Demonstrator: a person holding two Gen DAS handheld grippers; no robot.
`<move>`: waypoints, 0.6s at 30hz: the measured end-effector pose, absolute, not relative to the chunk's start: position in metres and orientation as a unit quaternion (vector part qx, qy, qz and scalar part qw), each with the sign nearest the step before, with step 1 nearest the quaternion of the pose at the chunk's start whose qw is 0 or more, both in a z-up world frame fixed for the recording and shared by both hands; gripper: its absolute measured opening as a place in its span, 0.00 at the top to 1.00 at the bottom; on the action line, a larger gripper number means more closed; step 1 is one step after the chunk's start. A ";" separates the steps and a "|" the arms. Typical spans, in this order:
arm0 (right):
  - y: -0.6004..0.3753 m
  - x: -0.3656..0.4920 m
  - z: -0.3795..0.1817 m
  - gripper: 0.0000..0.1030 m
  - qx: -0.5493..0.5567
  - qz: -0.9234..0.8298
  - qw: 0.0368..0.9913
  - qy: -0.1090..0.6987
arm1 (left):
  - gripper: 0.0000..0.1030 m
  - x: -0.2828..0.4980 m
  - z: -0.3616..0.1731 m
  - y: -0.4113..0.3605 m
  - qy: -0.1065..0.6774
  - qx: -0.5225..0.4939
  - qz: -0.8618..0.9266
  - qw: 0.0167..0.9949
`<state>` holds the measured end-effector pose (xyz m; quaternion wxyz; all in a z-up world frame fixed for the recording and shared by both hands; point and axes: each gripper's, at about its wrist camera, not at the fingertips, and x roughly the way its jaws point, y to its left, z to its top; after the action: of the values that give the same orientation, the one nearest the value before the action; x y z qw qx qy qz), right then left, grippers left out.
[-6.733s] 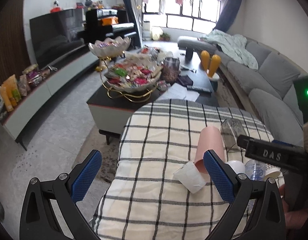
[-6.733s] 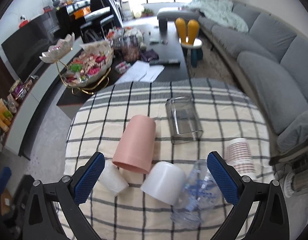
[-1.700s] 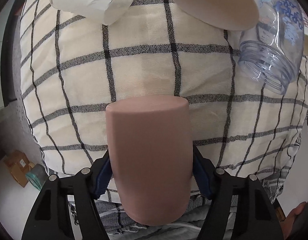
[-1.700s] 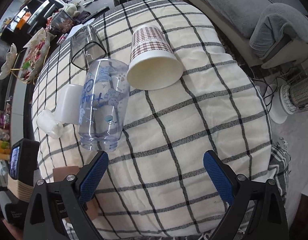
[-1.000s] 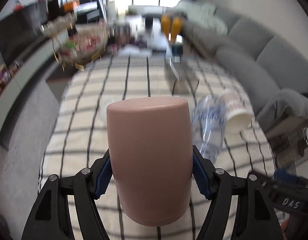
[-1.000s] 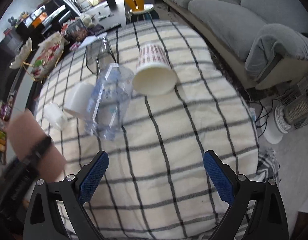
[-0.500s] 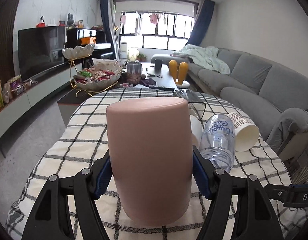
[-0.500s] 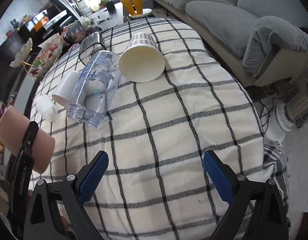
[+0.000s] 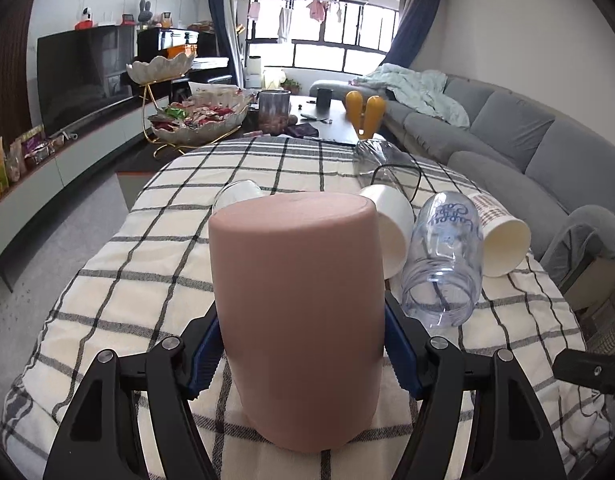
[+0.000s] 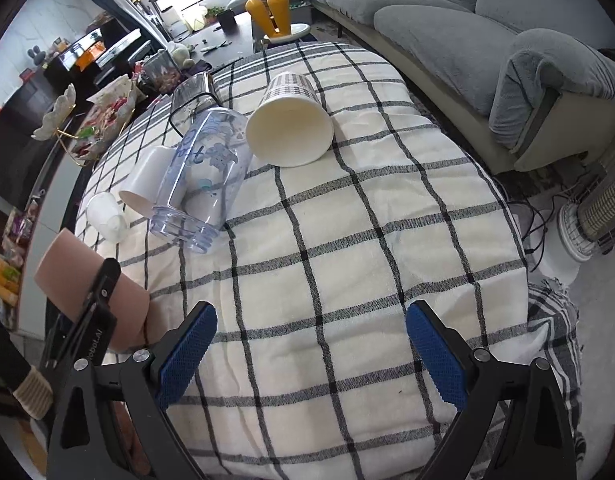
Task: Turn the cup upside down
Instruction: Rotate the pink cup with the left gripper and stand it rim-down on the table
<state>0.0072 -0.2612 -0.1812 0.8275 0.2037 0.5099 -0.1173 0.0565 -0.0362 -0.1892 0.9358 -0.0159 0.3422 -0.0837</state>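
Observation:
My left gripper (image 9: pixel 303 344) is shut on a pink cup (image 9: pixel 299 300). The cup stands upside down, closed base up, its rim at or just above the checked cloth (image 9: pixel 107 288) near the front edge; contact is hidden. In the right wrist view the pink cup (image 10: pixel 71 276) sits at the far left in the left gripper. My right gripper (image 10: pixel 311 356) is open and empty, over bare cloth (image 10: pixel 347 260) to the right of the cup.
Lying on their sides behind the pink cup: a clear printed bottle (image 9: pixel 443 256), a white cup (image 9: pixel 391 224), a patterned paper cup (image 9: pixel 499 236), a clear glass (image 9: pixel 379 164) and a small clear cup (image 10: pixel 105 216). A grey sofa (image 9: pixel 507 132) is right, a heater (image 10: pixel 599 208) beside the table.
The left gripper lifted the pink cup from lying on its side, turned it base-up and lowered it toward the cloth. The right gripper stayed open, drifting slightly.

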 end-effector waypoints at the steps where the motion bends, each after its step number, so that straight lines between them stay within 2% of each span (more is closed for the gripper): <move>1: -0.262 0.007 -0.182 0.07 0.206 -0.117 0.826 0.511 | 0.32 0.055 -0.190 -0.037 0.342 -0.014 -0.083 0.936; 3: -0.264 0.006 -0.182 0.07 0.209 -0.118 0.825 0.512 | 0.31 0.052 -0.191 -0.040 0.344 -0.007 -0.084 0.935; 6: -0.267 0.004 -0.181 0.07 0.212 -0.119 0.826 0.509 | 0.23 0.047 -0.191 -0.042 0.347 -0.002 -0.085 0.934; 12: -0.269 0.001 -0.178 0.07 0.215 -0.119 0.828 0.505 | 0.22 0.035 -0.183 -0.044 0.337 0.006 -0.090 0.937; 18: -0.262 -0.004 -0.160 0.07 0.193 -0.117 0.847 0.481 | 0.16 0.024 -0.168 -0.042 0.334 0.007 -0.098 0.938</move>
<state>-0.0042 -0.2618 -0.1602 0.8472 0.1935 0.4806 -0.1173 0.0242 -0.0418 -0.1679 0.9375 0.0075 0.3337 -0.0983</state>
